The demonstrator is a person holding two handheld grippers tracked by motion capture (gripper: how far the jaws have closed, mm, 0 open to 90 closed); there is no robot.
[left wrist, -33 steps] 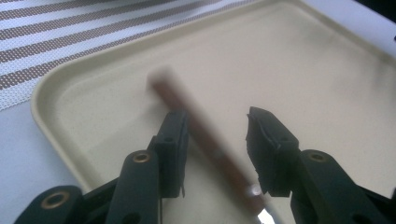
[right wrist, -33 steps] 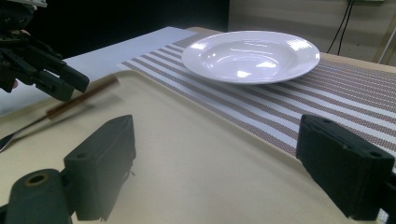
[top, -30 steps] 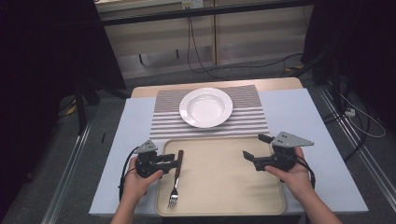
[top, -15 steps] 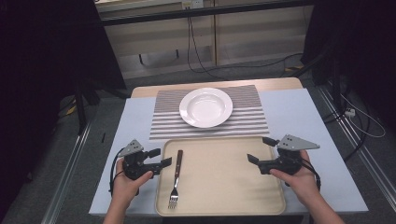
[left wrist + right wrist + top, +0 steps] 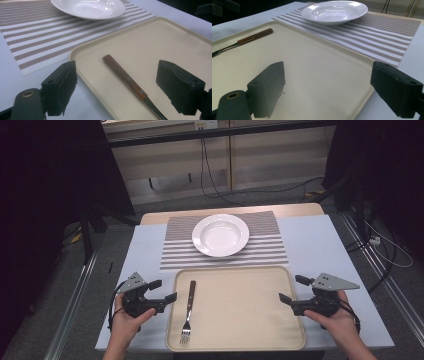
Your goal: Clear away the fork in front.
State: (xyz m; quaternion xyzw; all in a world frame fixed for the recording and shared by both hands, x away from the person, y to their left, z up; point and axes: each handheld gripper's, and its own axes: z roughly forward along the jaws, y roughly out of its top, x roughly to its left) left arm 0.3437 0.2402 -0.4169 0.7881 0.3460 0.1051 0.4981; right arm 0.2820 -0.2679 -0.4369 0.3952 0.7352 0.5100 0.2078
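High view shows a fork [image 5: 188, 311] lying flat near the left edge of a cream tray [image 5: 250, 310], its wooden handle toward the far side and its steel tines toward the person. It looks light and stiff, so it should lift with little effort, but it lies low against the smooth tray and the thin metal neck would likely slip between the jaws. The brown handle, thicker and less slick, seems the better place to take hold, gripped across its width about midway along. In the left gripper view the handle [image 5: 125, 77] shows two small rivets and a reddish grain, then narrows into the grey metal shank. The left hand-held gripper [image 5: 161, 291] sits just beside the tray's left rim with its jaws spread wide and nothing between them. The right hand-held gripper [image 5: 293, 289] hovers at the tray's right rim, likewise released and empty, well apart from the fork. Beyond the tray, a white plate [image 5: 220, 234] rests on a striped mat [image 5: 270, 247], which lies on the pale blue bench [image 5: 310, 235]. The plate looks glossy and breakable, and it is empty.
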